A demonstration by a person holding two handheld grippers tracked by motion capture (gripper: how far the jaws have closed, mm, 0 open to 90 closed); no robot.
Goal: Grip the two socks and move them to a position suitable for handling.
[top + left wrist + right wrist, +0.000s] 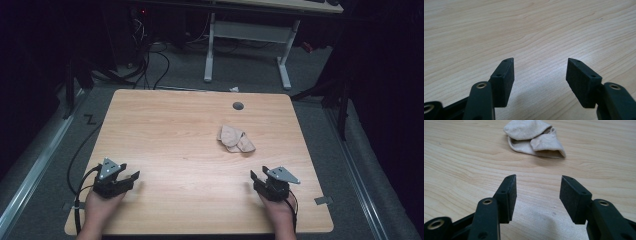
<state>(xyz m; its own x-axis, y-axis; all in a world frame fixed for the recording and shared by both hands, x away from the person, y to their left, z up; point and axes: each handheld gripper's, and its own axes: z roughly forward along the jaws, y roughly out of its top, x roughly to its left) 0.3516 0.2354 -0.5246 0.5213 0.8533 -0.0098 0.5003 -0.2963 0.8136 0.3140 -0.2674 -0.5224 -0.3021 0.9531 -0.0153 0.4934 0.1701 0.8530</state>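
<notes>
Jaws of both grippers gape; sock [534,138] lies beyond right gripper [537,197].

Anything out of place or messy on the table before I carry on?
Only the beige sock: it lies crumpled and folded over itself, right of the table's centre. Both grippers, left and right, are open and empty.

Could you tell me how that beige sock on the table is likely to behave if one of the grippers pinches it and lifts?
The sock lies crumpled and folded over itself, so it probably hangs limp and unfolds when lifted. It looks like thin knit fabric, likely light and not fragile. Pushed across the smooth wooden table, it would probably bunch or slide, not roll.
</notes>
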